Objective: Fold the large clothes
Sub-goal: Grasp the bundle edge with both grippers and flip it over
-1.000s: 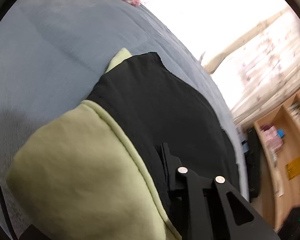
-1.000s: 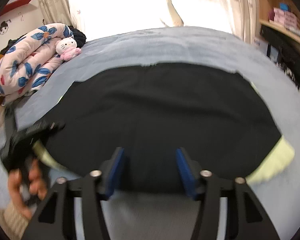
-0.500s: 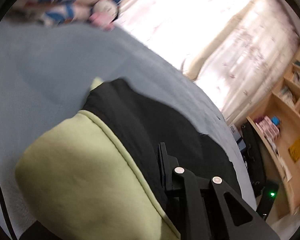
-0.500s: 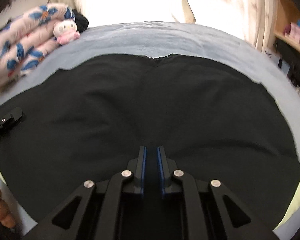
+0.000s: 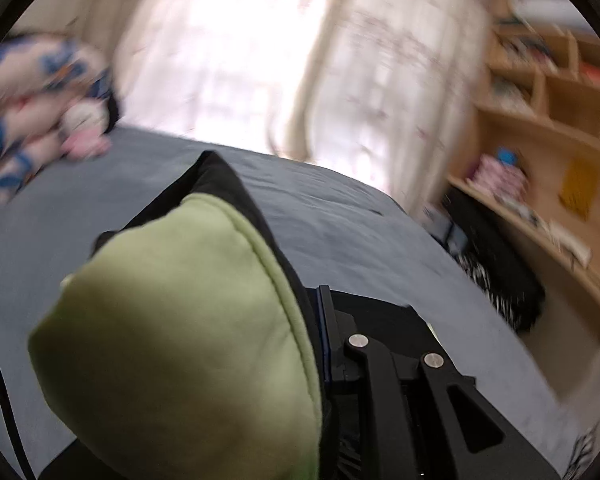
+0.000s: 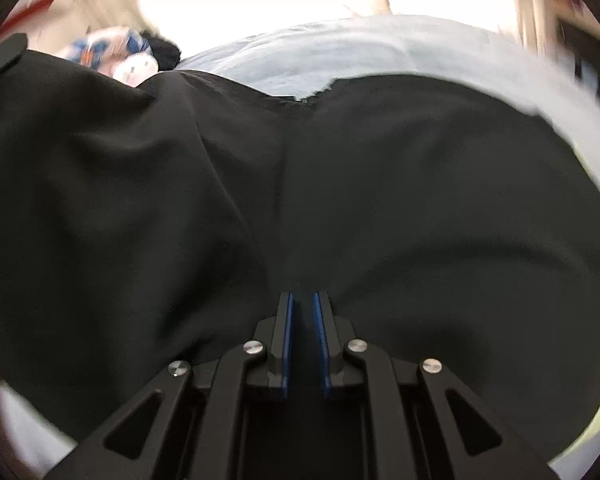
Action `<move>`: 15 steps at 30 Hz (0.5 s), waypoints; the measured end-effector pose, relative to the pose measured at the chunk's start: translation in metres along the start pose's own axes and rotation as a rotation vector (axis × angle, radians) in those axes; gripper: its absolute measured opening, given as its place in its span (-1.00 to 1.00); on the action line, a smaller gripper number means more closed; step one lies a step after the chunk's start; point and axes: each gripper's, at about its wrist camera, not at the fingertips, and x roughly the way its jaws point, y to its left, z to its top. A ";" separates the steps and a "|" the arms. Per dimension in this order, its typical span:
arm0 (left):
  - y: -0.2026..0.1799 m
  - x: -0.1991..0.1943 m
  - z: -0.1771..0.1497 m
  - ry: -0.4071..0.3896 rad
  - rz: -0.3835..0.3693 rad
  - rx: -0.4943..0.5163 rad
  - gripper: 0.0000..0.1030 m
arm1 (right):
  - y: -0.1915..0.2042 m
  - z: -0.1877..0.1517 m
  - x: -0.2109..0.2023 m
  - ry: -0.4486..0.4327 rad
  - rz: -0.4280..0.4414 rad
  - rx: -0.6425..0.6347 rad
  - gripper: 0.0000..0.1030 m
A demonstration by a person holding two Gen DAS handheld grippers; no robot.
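Note:
A large black garment [image 6: 380, 200] with light green trim lies on the grey-blue bed [image 6: 340, 52]. My right gripper [image 6: 303, 320] is shut on the garment's near edge, and the cloth rises up to the left. In the left wrist view my left gripper [image 5: 320, 340] is shut on the garment's corner; the green cuff [image 5: 172, 320] bulges over the fingers and hides the left one. The black cloth [image 5: 220, 176] hangs away from it above the bed [image 5: 340, 232]. The left gripper's tip [image 6: 4, 54] shows at the top left of the right wrist view.
A floral quilt [image 5: 24, 120] and a pink-and-white plush toy [image 5: 84, 128] lie at the bed's far left. Bright curtained windows [image 5: 300, 60] are behind the bed. Wooden shelves [image 5: 540, 140] stand on the right, with dark bags [image 5: 496, 264] on the floor beside the bed.
My right gripper closed on the garment's near edge. Both grippers have lifted the garment off the bed, and the left one has swung up towards the window.

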 end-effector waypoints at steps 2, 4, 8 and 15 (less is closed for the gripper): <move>-0.038 0.012 0.001 0.026 -0.024 0.086 -0.80 | -0.035 -0.004 -0.033 -0.031 -0.014 0.120 -0.78; -0.086 0.032 -0.011 0.070 -0.070 0.179 -0.80 | -0.073 -0.014 -0.074 -0.125 -0.145 0.198 -0.77; -0.160 0.075 -0.059 0.192 -0.144 0.297 -0.80 | -0.142 -0.036 -0.129 -0.219 -0.361 0.314 -0.77; -0.201 0.141 -0.153 0.427 -0.087 0.432 -0.80 | -0.216 -0.068 -0.139 -0.182 -0.375 0.481 -0.77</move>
